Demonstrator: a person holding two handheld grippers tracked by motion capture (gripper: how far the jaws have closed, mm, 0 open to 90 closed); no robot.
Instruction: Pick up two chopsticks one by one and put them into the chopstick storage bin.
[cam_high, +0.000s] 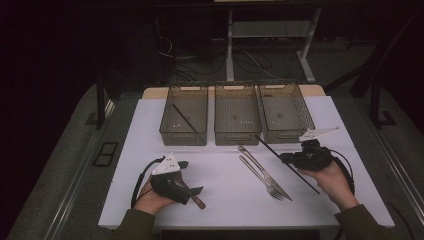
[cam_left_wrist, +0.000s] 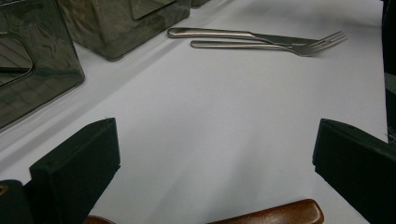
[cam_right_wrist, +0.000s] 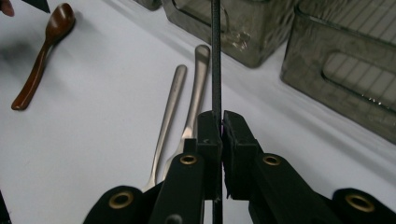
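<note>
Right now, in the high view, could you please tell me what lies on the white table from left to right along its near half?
Left gripper over the wooden spoon → knife and fork side by side → black chopstick → right gripper, shut on that chopstick.

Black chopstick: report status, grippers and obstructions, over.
Right gripper shut on black chopstick. Left gripper open over wooden spoon. Fork and knife lie beside the chopstick; three bins ahead.
</note>
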